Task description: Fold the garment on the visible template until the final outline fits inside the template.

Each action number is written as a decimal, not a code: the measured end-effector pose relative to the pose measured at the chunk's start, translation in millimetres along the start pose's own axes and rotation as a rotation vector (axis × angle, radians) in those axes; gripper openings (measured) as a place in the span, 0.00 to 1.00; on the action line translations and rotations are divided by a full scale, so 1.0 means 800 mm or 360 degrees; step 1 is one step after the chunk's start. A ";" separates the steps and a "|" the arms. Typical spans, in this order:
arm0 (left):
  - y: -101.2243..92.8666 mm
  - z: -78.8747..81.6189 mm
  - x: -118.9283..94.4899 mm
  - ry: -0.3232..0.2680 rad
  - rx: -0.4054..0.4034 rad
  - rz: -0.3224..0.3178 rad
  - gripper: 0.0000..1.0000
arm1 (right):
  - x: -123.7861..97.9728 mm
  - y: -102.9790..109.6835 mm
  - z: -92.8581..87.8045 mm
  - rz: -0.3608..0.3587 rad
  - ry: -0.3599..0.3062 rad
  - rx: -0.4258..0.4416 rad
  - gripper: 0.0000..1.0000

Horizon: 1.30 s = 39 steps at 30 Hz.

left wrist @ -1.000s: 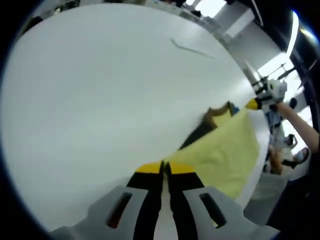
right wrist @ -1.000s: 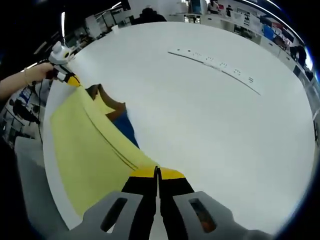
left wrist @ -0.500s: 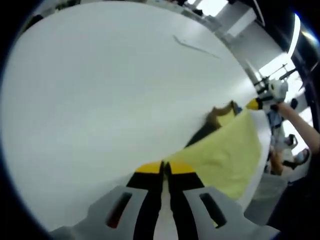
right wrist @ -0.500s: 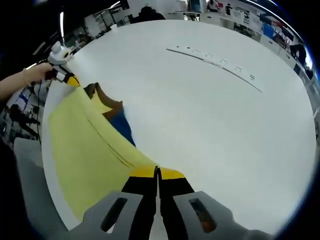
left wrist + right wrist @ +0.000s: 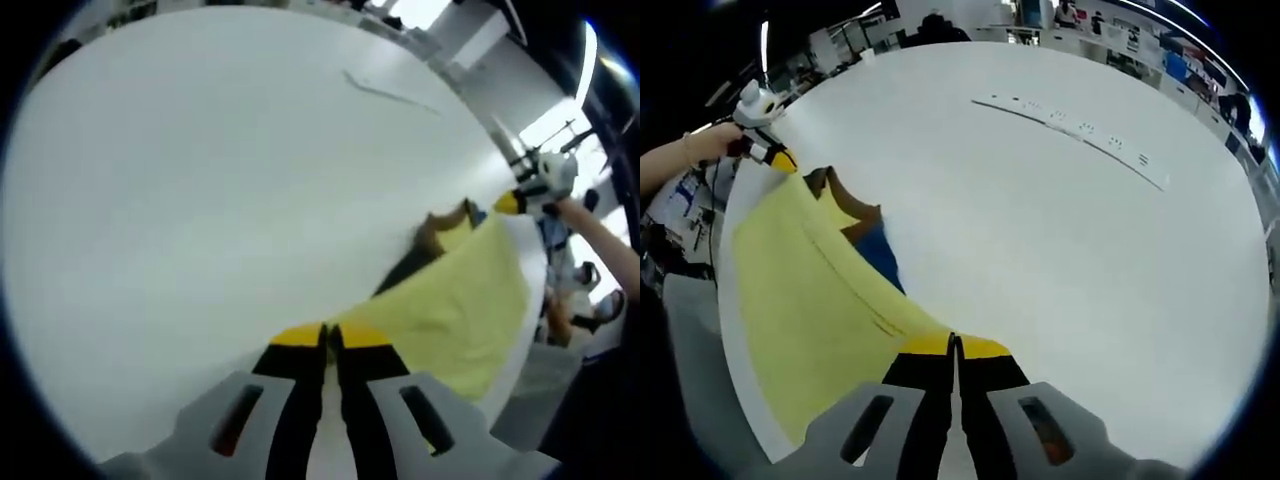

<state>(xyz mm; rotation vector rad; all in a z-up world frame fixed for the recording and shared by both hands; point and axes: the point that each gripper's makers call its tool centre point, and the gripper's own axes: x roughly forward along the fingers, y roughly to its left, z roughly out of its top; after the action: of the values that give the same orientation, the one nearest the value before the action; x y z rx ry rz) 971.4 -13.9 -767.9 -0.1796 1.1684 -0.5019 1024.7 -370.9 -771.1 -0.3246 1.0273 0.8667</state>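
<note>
A pale yellow garment (image 5: 455, 315) hangs stretched between both grippers over a white table (image 5: 200, 180). My left gripper (image 5: 326, 335) is shut on one corner of its edge. At the far right of that view the right gripper (image 5: 510, 203) pinches the other corner, held by a person's hand. In the right gripper view the yellow garment (image 5: 810, 300) spreads to the left, and my right gripper (image 5: 954, 345) is shut on its corner. The left gripper (image 5: 775, 155) grips the far corner at upper left. Brown and blue parts (image 5: 865, 235) of the garment show beneath the yellow panel.
A thin line of markings (image 5: 1080, 130) runs across the far part of the white table (image 5: 1060, 250); the same marked line (image 5: 385, 92) is faint in the left gripper view. Room furniture and windows lie beyond the table edge.
Both hands have drawn slightly apart, so the yellow cloth is stretched a little wider and flatter. Both grippers remain shut on it.
</note>
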 end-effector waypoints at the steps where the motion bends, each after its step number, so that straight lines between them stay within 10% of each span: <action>1: 0.001 0.000 0.000 -0.0002 -0.0003 0.0003 0.00 | 0.000 -0.001 0.000 -0.0001 -0.0001 0.0002 0.02; 12: 0.006 0.011 -0.010 -0.0056 0.0052 0.0057 0.00 | -0.013 -0.009 0.011 -0.0084 -0.0078 0.0018 0.06; 35: -0.039 0.011 -0.078 -0.0322 0.0275 0.0028 0.48 | -0.085 0.027 0.043 -0.0146 -0.0374 0.0036 0.37; 39: -0.033 0.008 -0.094 -0.0366 0.0324 0.0143 0.71 | -0.110 0.042 0.050 -0.0178 -0.0459 0.0057 0.48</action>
<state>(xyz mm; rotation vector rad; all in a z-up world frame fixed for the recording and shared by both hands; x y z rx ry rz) 947.6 -2.6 -692.0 -0.0084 0.8909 -0.5033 1003.3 -367.0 -671.4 -0.2166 0.7491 0.7677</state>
